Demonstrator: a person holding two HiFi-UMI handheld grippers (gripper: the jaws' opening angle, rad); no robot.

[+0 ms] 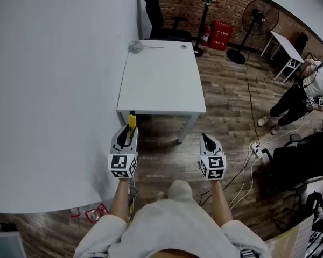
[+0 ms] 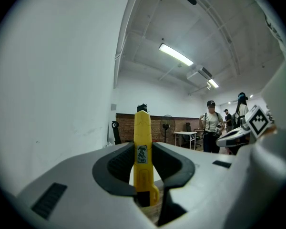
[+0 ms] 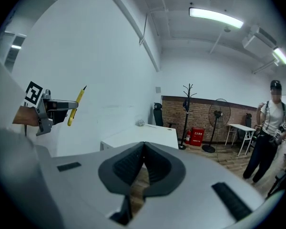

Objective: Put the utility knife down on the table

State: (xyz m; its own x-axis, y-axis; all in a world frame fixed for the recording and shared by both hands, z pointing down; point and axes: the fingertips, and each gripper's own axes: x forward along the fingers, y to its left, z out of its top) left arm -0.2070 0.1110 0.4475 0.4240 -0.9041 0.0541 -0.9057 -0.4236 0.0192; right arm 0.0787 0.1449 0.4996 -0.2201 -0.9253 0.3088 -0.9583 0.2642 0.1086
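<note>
A yellow utility knife (image 1: 132, 121) (image 2: 143, 156) stands upright between the jaws of my left gripper (image 1: 127, 135) (image 2: 143, 163), which is shut on it. Its black tip points up. From the right gripper view the knife (image 3: 76, 107) shows at the far left in that gripper. My right gripper (image 1: 206, 142) (image 3: 143, 168) is shut with nothing in it. Both grippers hang over the wooden floor, short of the near edge of the white table (image 1: 161, 79) (image 3: 143, 135), which lies ahead by the wall.
A small grey bundle (image 1: 137, 47) and a small round thing (image 1: 183, 46) lie at the table's far end. A black office chair (image 1: 159, 18) stands behind it. A fan (image 1: 258, 23), a red crate (image 1: 220, 35), a person (image 1: 307, 93) and floor cables (image 1: 253, 149) are to the right.
</note>
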